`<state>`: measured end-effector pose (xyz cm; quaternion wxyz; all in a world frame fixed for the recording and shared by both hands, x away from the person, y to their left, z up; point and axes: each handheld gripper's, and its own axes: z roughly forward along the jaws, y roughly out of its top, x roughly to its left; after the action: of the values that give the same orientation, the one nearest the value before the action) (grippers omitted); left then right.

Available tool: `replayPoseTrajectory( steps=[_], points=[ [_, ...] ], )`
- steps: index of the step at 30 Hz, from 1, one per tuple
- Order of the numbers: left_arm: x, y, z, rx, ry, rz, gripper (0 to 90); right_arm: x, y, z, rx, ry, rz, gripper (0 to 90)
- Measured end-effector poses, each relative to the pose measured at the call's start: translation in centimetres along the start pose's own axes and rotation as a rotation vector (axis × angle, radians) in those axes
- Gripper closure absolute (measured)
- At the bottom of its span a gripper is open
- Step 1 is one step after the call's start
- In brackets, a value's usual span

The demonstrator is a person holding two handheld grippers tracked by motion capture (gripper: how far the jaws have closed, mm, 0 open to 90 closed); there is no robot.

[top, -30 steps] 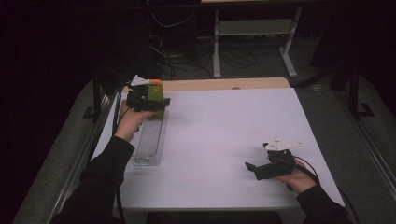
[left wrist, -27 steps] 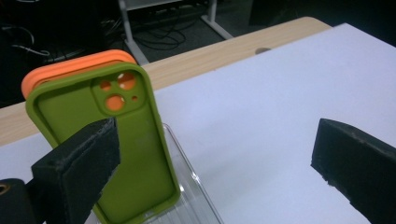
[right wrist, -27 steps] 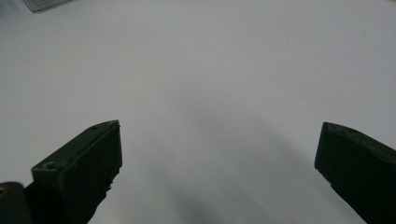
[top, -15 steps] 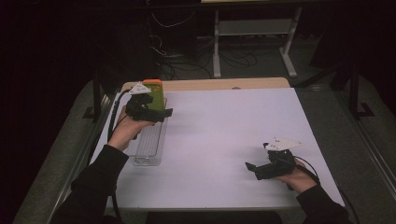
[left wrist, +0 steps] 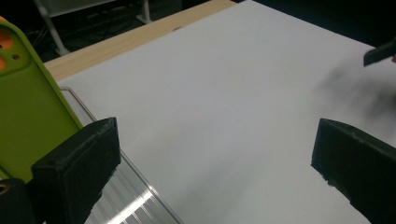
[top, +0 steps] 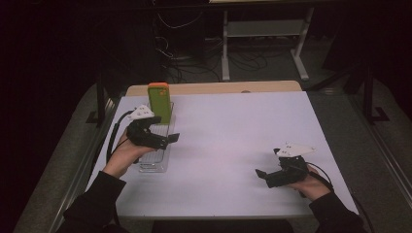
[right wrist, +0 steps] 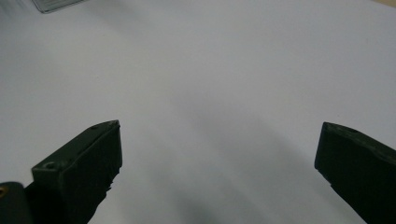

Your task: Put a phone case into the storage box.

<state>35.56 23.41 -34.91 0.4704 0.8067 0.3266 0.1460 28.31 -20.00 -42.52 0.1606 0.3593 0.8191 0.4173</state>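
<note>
Here, a green phone case [top: 160, 103] with an orange rim stands upright at the far end of a clear plastic tray [top: 156, 162], which lies along the left side of a white table [top: 233, 141]. In the left gripper view the case [left wrist: 28, 112] shows its back, with orange camera holes near the top, just beside and behind one black jaw.

The left gripper [top: 163, 141] hovers over the tray, just in front of the case and not touching it — its jaws are spread wide with nothing between them. A hand holds it from below, a dark sleeve trailing toward the near edge, and a cable loops off its left side.

Well apart, near the front right corner of the table, the right gripper [top: 265, 175] rests low in the other hand, pointing left across the bare tabletop. Its jaws are also spread wide and hold nothing; a corner of the tray [right wrist: 56, 4] sits at the top left of the right gripper view.

Beyond the table's wooden far edge, the room is dark — cables and a metal frame on the floor.
</note>
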Motion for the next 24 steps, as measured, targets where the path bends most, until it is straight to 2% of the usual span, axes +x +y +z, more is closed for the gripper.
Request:
replayPoseTrajectory(
  steps=[2, 7, 17, 20, 24],
  points=[
    [-0.3, -0.6, -0.1, 0.000, -0.013, -0.001, 0.6, -0.1, 0.1, 0.0, -0.012, 0.000, -0.011, 0.0],
    [-0.9, -1.8, -0.2, 0.008, -0.030, 0.015, 0.5, -0.3, 0.2, -0.4, -0.025, -0.004, 0.004, 0.0],
    [-1.8, -3.8, -0.9, 0.003, -0.043, 0.023, 0.5, -0.7, 0.4, -1.0, -0.042, 0.000, 0.018, 0.0],
    [-1.8, -4.4, -1.2, 0.006, -0.044, 0.031, 0.5, -0.7, 0.5, -1.1, -0.048, 0.002, 0.014, 0.0],
    [-1.6, -5.1, -1.6, -0.006, -0.050, 0.023, 0.6, -0.7, 0.7, -1.3, -0.066, 0.008, 0.015, 0.0]
  ],
)
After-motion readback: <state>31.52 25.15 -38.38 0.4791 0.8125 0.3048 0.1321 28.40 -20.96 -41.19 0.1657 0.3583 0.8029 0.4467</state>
